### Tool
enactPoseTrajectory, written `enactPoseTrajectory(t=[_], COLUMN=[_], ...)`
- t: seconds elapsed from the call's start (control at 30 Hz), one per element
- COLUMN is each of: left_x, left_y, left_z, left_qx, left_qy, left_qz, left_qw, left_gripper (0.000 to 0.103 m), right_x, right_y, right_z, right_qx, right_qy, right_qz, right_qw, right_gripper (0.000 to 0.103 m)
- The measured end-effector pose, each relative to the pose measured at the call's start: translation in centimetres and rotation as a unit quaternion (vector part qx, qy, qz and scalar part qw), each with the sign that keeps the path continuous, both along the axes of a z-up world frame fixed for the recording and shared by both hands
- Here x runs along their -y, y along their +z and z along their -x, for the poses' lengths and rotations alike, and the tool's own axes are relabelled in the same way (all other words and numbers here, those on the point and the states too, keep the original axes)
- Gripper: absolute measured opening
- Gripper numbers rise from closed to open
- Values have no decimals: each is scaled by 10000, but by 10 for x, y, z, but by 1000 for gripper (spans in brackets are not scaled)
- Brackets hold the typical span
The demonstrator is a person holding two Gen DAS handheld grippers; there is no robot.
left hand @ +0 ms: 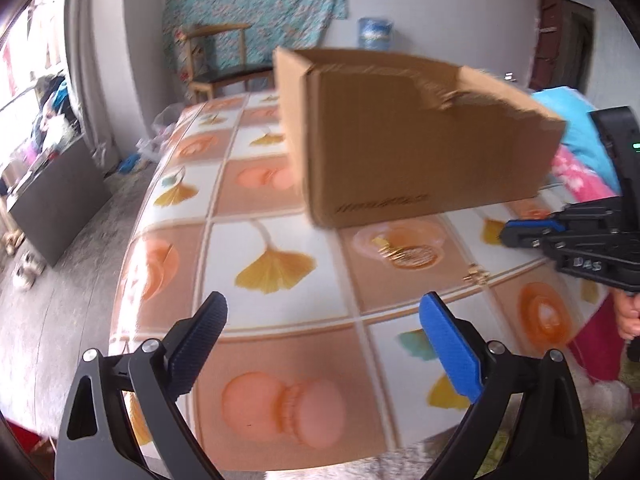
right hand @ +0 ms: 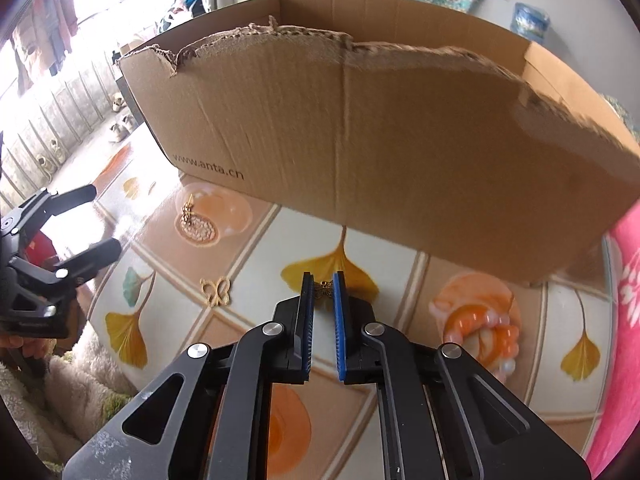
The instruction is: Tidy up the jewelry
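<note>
My right gripper (right hand: 323, 282) points down at the patterned tablecloth (right hand: 248, 240), shut on a small dark-gold butterfly charm (right hand: 323, 289) pinched between its blue pads. A larger gold butterfly pendant (right hand: 217, 291) lies on the cloth to its left. Farther back left is another gold piece (right hand: 188, 207). In the left wrist view these two show as the butterfly pendant (left hand: 476, 278) and the gold piece (left hand: 390, 249). My left gripper (left hand: 324, 314) hovers open over the table with nothing between its fingers. An open cardboard box (right hand: 360, 140) with a torn rim stands just behind.
The cardboard box (left hand: 400, 132) fills the table's far side. Pink and blue fabric (left hand: 576, 160) lies at the right, fluffy cream fabric (right hand: 80, 380) at the near edge. A wooden chair (left hand: 224, 60) and floor clutter stand beyond the table. The right gripper (left hand: 508, 234) enters from the right.
</note>
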State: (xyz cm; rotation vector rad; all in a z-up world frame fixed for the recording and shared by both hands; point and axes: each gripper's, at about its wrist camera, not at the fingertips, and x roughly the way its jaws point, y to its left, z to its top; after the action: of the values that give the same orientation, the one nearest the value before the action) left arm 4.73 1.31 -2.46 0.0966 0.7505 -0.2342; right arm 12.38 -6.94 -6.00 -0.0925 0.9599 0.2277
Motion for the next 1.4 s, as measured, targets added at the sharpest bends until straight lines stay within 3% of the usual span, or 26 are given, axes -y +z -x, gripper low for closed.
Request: enactPoseTrajectory(t=[0.1,0.27,0.57,0.9,1.0,1.4], left_x=[22,60,85,112,116,114], left_y=[9,1,-11,-13,-13,-12], left_z=[8,3,-18,-23,-22,-28], left_qx=[174,-38,-527,-606,-615,-936], left_qy=[-491,-1019,-1449,-1843,-1899,-1768], left_qz=[-125,-392,-308,-568,-645,-523], left_qw=[9986,9940,9876,9793,9778,9784], left_gripper=[92,79,40,20,16,17], right_x=[7,15,35,56,61,68], right_y=[-2,-6,2,15,18,22], right_z=[7,16,29,37,39,45], right_qx=[-18,15,75,94,101,117], right_qy=[-73,-138,-110,-99,-98,-88], right_qz=[-90,-258,-528,-755,-800,-804], right_qw=[9999,9996,9985,9971,9967,9967], right_gripper=[6,6,6,6,6,6])
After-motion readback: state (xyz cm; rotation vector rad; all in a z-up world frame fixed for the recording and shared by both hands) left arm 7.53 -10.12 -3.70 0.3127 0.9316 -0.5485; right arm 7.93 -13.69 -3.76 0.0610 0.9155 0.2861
